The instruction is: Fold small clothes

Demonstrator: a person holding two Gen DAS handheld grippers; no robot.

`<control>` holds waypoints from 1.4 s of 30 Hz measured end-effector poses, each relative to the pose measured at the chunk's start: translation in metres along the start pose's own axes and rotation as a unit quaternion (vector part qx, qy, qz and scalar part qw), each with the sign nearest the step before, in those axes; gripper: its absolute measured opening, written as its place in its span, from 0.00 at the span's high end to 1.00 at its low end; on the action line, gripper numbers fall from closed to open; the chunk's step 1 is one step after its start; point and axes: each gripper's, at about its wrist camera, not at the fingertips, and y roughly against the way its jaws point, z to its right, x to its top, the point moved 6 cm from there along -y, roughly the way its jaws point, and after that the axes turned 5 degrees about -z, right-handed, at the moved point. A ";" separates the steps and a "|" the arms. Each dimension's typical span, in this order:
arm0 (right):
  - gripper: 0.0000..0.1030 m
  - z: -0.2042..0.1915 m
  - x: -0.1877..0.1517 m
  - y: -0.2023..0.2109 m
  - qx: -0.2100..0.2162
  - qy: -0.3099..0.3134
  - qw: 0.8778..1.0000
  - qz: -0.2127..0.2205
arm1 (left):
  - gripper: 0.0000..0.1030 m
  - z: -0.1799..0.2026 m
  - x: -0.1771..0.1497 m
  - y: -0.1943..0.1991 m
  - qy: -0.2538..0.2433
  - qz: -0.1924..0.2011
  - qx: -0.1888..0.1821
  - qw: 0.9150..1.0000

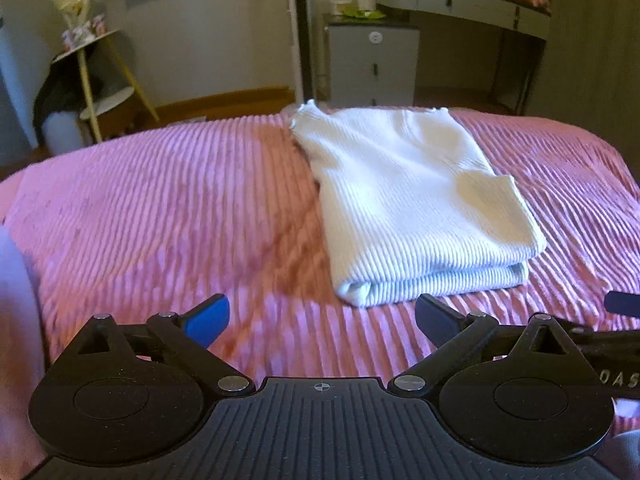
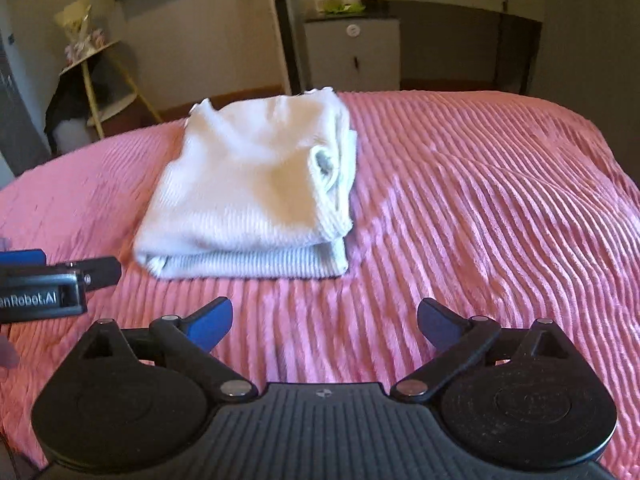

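While the folded white sweater (image 1: 404, 200) is lying mid-frame on the pink ribbed bed (image 1: 160, 208), the left tool (image 1: 322, 316) and right tool (image 2: 325, 320) are hanging at bottom centre, both spread wide, pinching nothing, apart from it.

sweater (image 1: 404, 200): white ribbed knit | bedspread (image 1: 160, 208): pink ribbed plush | fingers (image 1: 210, 316): matt blue

Left tongs (image 1: 322, 322) and right tongs (image 2: 325, 326) both gape wide, angled downward, holding nothing.
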 end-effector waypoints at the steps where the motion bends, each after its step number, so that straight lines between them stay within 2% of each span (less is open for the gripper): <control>1: 0.04 -0.001 -0.001 0.003 -0.001 0.001 1.000 0.001 | 0.01 -0.002 -0.001 0.003 0.006 -0.002 0.001 1.000; 3: 0.04 -0.003 0.000 0.007 0.000 -0.001 1.000 0.001 | 0.01 -0.005 -0.001 0.006 0.019 -0.009 0.001 1.000; 6: 0.04 -0.003 0.002 0.004 -0.013 -0.016 1.000 -0.024 | 0.01 -0.010 -0.003 0.010 0.034 -0.022 0.004 0.999; 10: 0.04 -0.006 0.003 0.005 -0.006 -0.014 0.999 -0.038 | 0.01 -0.008 -0.004 0.014 0.019 -0.030 0.012 0.999; 14: 0.04 -0.010 0.004 0.008 -0.023 0.004 0.999 -0.037 | 0.01 -0.001 -0.005 0.014 0.007 -0.036 0.009 0.999; 26: 0.04 -0.006 0.006 0.010 -0.026 0.003 0.999 -0.038 | 0.01 0.011 -0.002 0.012 -0.020 -0.039 0.002 0.999; 42: 0.04 -0.009 0.005 0.010 -0.022 0.004 0.999 -0.038 | 0.01 0.011 0.000 0.016 -0.022 -0.036 0.001 0.999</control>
